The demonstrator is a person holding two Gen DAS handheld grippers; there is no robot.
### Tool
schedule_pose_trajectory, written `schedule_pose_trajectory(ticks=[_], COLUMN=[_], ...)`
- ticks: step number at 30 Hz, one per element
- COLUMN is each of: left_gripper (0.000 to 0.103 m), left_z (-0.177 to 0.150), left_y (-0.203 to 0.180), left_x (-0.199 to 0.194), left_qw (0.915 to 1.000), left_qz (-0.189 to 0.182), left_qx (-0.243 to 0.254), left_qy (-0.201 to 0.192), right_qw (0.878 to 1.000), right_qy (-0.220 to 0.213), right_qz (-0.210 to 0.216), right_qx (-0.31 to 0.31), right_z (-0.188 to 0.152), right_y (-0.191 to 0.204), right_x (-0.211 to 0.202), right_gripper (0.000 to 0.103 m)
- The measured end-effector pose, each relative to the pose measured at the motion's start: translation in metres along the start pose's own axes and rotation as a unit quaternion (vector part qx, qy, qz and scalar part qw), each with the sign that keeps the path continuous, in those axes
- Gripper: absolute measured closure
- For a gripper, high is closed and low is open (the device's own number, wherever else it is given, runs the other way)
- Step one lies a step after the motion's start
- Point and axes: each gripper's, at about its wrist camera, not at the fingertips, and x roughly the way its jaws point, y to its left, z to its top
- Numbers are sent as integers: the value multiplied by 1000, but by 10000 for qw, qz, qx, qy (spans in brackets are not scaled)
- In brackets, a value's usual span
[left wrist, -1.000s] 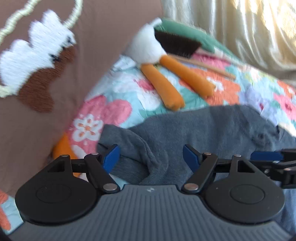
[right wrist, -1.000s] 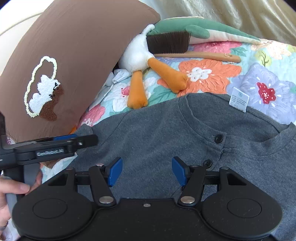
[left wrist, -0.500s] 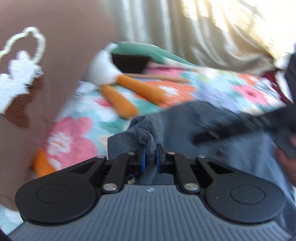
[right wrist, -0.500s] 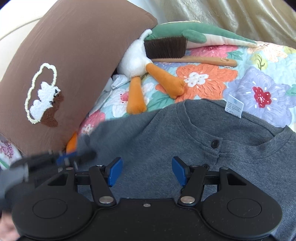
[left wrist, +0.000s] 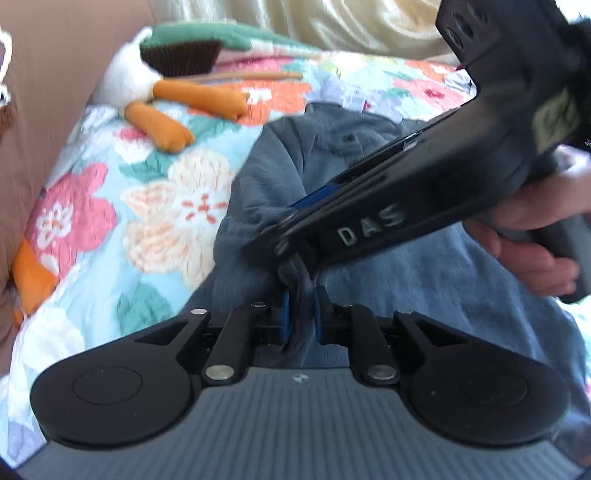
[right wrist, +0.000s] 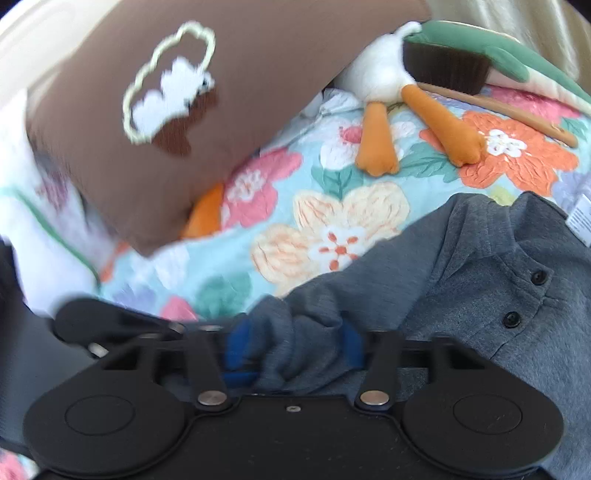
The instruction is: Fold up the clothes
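A grey button-neck shirt (left wrist: pixel 424 280) lies on the floral quilt (left wrist: pixel 166 206). Its left sleeve side is drawn inward into a bunch. My left gripper (left wrist: pixel 301 314) is shut on a pinch of that grey fabric. My right gripper (left wrist: pixel 280 240), held by a hand (left wrist: pixel 535 236), crosses in from the upper right and ends just above the same bunch. In the right wrist view the right gripper (right wrist: pixel 293 349) is open, with the bunched shirt (right wrist: pixel 480 280) fabric lying between its blue pads. The left gripper (right wrist: pixel 173 328) shows as a dark blurred shape at lower left.
A brown embroidered pillow (right wrist: pixel 184 110) leans at the left. A stuffed duck (right wrist: pixel 380 77) with orange legs, a brush (right wrist: pixel 443 70) with a wooden handle and a green cushion (right wrist: pixel 480 40) lie at the quilt's far side. A pale curtain (left wrist: pixel 332 22) hangs behind.
My left gripper went from open to shut on the sleeve edge and carried it right, over the shirt. My right gripper moved down and left to the bunched fabric.
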Motion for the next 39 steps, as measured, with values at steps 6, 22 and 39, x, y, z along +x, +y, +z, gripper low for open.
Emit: schedule_pose_trajectory(ticks=[6,22,39], left_gripper=[55,19,84], left_z=[6,27,12], left_y=[25,61,-31], left_x=[-20,-20,9], left_qw=[9976,9813,9850], left_qz=[-114,-1113,-846], left_qx=[-678,-1386,1402], left_qy=[-49,-739,-547], right_qw=[9970,9781,9886], right_qy=[-613,-911,-864], right_qz=[83,1145,303], right_qx=[471,1479,1199], right_z=[7,7,12], right_y=[-13,-35,-49], right_x=[-32,-37,-62], right_gripper=[85,85,45])
